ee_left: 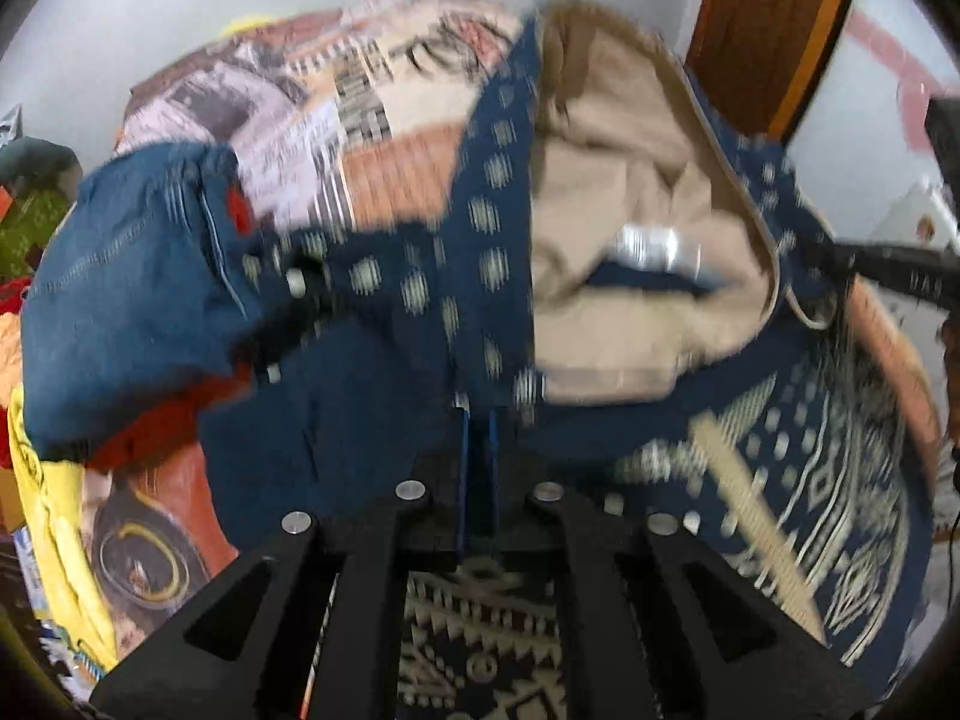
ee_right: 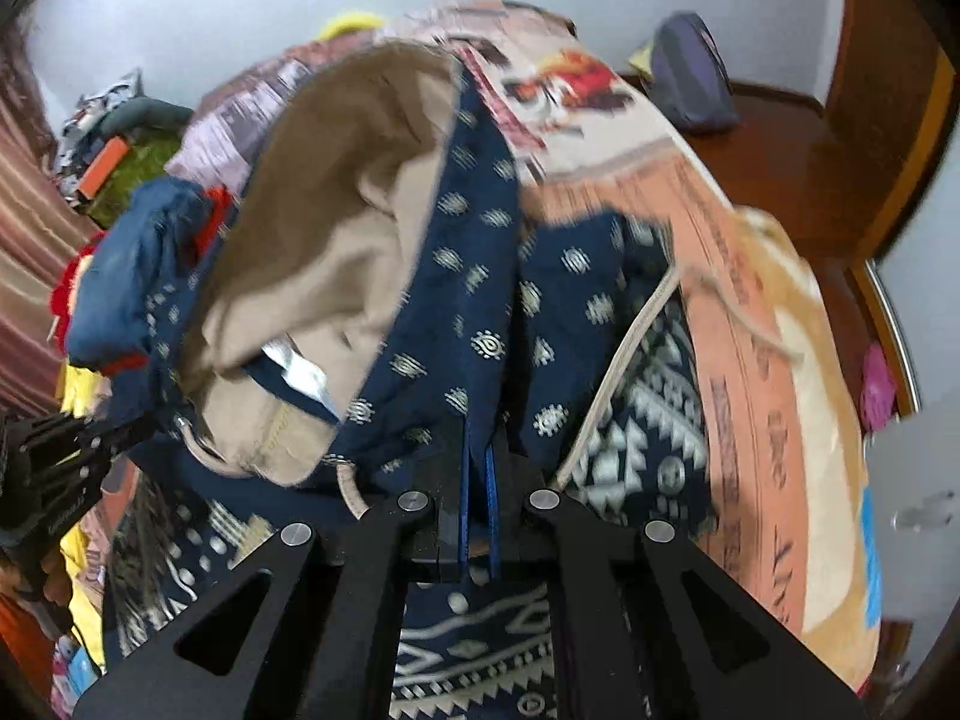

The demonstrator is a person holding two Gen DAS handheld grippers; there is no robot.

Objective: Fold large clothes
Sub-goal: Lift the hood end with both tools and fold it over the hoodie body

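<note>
A large navy garment with a cream pattern (ee_left: 420, 294) and a tan lining (ee_left: 618, 312) lies bunched on the bed; it also shows in the right wrist view (ee_right: 462, 312) with its lining (ee_right: 336, 228). My left gripper (ee_left: 478, 420) is shut on a fold of the navy cloth. My right gripper (ee_right: 480, 432) is shut on another fold of it. The other gripper shows at the right edge of the left view (ee_left: 900, 270) and at the left edge of the right view (ee_right: 54, 468). The frames are motion-blurred.
A printed orange and pink bedspread (ee_right: 738, 324) covers the bed. Blue jeans (ee_left: 126, 288) and red and yellow clothes (ee_left: 54, 516) are piled at the left. A purple bag (ee_right: 690, 78) sits on the wooden floor (ee_right: 798, 156) at the far right.
</note>
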